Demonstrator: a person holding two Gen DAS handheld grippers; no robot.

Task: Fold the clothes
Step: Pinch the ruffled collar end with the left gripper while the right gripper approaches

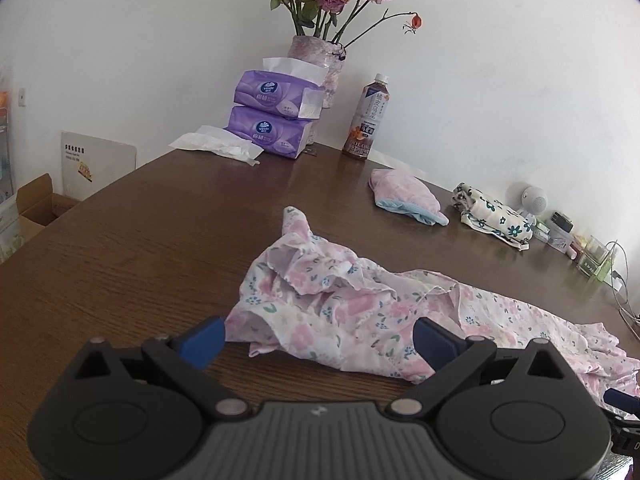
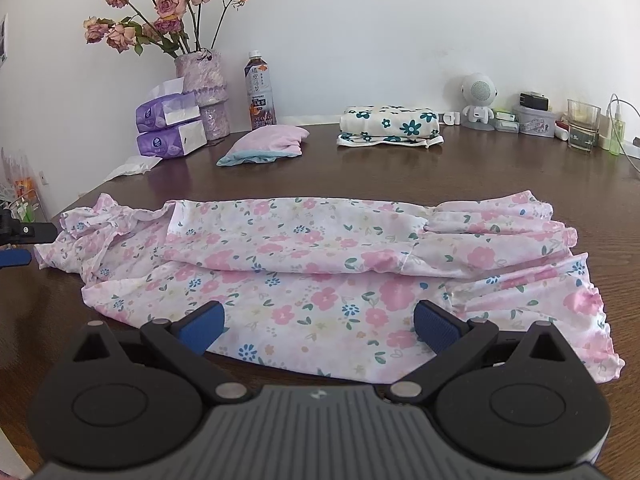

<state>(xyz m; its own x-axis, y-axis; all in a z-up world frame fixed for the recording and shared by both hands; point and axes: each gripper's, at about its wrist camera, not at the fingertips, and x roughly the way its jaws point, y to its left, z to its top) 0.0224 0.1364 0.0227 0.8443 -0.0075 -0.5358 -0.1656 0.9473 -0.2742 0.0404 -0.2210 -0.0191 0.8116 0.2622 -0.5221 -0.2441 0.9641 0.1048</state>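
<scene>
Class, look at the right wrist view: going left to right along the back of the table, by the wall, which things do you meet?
Tissue packs → vase → bottle → folded floral cloth → white robot figure → glass.

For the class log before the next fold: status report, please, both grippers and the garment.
Left gripper open, at the bunched end. Right gripper open, over the near edge. Floral garment spread lengthwise, partly folded, not gripped. Nothing on it.
</scene>
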